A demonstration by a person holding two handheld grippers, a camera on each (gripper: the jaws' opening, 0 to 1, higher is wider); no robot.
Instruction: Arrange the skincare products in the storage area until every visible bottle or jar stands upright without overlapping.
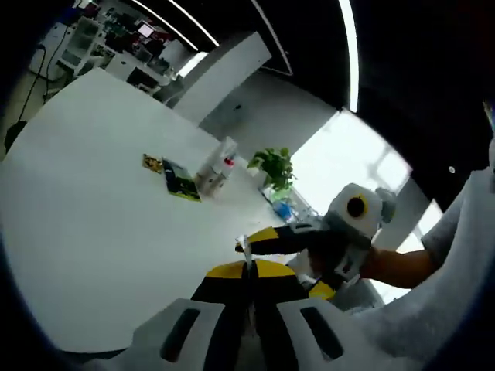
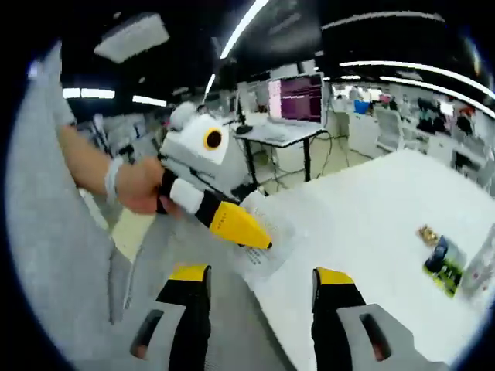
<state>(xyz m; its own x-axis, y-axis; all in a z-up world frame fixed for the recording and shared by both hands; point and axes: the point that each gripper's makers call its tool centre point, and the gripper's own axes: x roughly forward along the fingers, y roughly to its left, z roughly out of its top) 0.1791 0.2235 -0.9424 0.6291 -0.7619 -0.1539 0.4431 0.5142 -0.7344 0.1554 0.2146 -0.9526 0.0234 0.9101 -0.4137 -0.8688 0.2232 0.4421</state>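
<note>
Several skincare products (image 1: 203, 176) stood in a small cluster far out on the white table (image 1: 93, 201), well apart from both grippers. In the left gripper view the cluster held a pale bottle with a red cap (image 1: 224, 164), upright as far as could be told, with a dark green and yellow packet (image 1: 180, 182) lying flat just beside it on the left and a smaller yellow packet (image 1: 151, 162) a little farther left. In the right gripper view the same group sat near the table's far right edge: a dark blue item on a green packet (image 2: 442, 263), a small tan packet (image 2: 428, 234) near it, and part of a clear bottle (image 2: 483, 267) at the very right. Details of the labels were too small to read.

The left gripper (image 1: 249, 272) hung above the near edge of the table with its yellow-tipped jaws pressed together, nothing between them. The right gripper (image 2: 261, 280) was held off the near side of the table, its jaws spread wide and empty.

Each gripper appeared in the other's view, gripped by a hand (image 2: 143, 185) at the end of a grey sleeve (image 2: 54, 209).

Beyond the table, a potted green plant (image 1: 274, 168) stood near a bright window, and a desk with a lit monitor (image 2: 295, 99) stood in the office behind.
</note>
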